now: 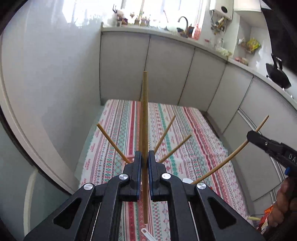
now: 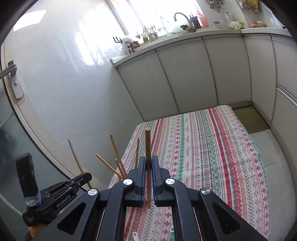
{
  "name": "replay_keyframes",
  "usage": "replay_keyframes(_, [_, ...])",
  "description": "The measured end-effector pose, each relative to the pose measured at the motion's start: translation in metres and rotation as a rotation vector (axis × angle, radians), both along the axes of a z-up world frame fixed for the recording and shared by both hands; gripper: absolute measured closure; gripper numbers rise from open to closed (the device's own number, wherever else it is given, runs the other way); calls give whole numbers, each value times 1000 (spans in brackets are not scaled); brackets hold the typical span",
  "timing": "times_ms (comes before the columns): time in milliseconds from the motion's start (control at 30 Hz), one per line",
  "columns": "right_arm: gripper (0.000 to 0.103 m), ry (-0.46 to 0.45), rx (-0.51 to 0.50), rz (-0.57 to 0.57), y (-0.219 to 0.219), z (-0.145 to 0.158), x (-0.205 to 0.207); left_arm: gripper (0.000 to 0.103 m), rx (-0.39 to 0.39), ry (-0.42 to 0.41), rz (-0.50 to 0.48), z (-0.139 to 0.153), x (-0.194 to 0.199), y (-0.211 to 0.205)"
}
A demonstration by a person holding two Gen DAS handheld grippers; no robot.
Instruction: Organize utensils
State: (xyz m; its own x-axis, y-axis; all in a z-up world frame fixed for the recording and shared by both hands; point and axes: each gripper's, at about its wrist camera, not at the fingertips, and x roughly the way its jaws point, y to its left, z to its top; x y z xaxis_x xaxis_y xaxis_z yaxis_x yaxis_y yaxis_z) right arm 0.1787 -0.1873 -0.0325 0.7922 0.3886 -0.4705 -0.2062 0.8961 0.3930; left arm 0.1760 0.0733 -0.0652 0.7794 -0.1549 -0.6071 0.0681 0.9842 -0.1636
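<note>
Nearest in the left wrist view: left gripper (image 1: 144, 163) pinching a bundle of wooden chopsticks (image 1: 145, 118), jaws clamped on the fat middle one while thinner sticks fan out loose either side. Over on the right wrist view, right gripper (image 2: 148, 166) squeezing a single chopstick (image 2: 148, 148) upright between nearly-shut jaws, well above the striped tablecloth (image 2: 204, 157). Looks like mid-gathering, adding the single stick to the bunch. Risky bit, probably: only one stick in the left bundle properly gripped, so any tilt or bump from the incoming one could send the splayed ones sliding out onto the cloth or floor. Also a white plastic utensil (image 1: 146, 233) lying on the cloth just below, partly hidden, can't tell what kind. Further back, grey cabinets (image 2: 185, 74), then the counter with the faucet (image 2: 182, 16) by the window.
</note>
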Motion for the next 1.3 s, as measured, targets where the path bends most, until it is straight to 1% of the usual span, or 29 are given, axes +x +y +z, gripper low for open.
replay_keyframes(133, [97,-42,15,11,12,8,4,97,-6,-122,58,15,-3,6])
replay_keyframes(267, [97,-63,43,26,24,11,13,97,6,-234,87,26,-2,4])
replay_keyframes(300, [97,-67,48,28,26,11,14,96,6,-251,86,26,1,3])
replay_keyframes(400, [97,-76,62,30,33,9,22,96,17,-266,82,23,13,-2])
replay_keyframes(500, [97,-81,62,23,40,5,30,96,58,-266,76,13,29,-10])
replay_keyframes(600, [97,-68,52,14,46,-5,41,96,90,-239,81,-3,46,-14])
replay_keyframes(733, [97,-27,34,12,55,-20,54,96,92,-199,73,-24,67,-18])
replay_keyframes(867, [97,17,11,27,63,-35,63,96,107,-165,61,-39,78,-21])
replay_keyframes(1033, [96,80,16,52,65,-47,69,95,97,-123,47,-44,88,-22])
replay_keyframes(1067, [95,87,22,55,63,-46,68,93,94,-106,38,-44,89,-22])
replay_keyframes(1133, [90,92,32,58,59,-43,66,79,93,-75,25,-44,86,-22])
replay_keyframes(1167, [88,92,36,58,55,-41,63,65,94,-65,22,-43,83,-23])
replay_keyframes(1200, [86,93,39,59,53,-39,62,55,94,-59,22,-43,80,-24])
replay_keyframes(1300, [86,105,40,59,42,-35,56,50,93,-47,16,-39,67,-24])
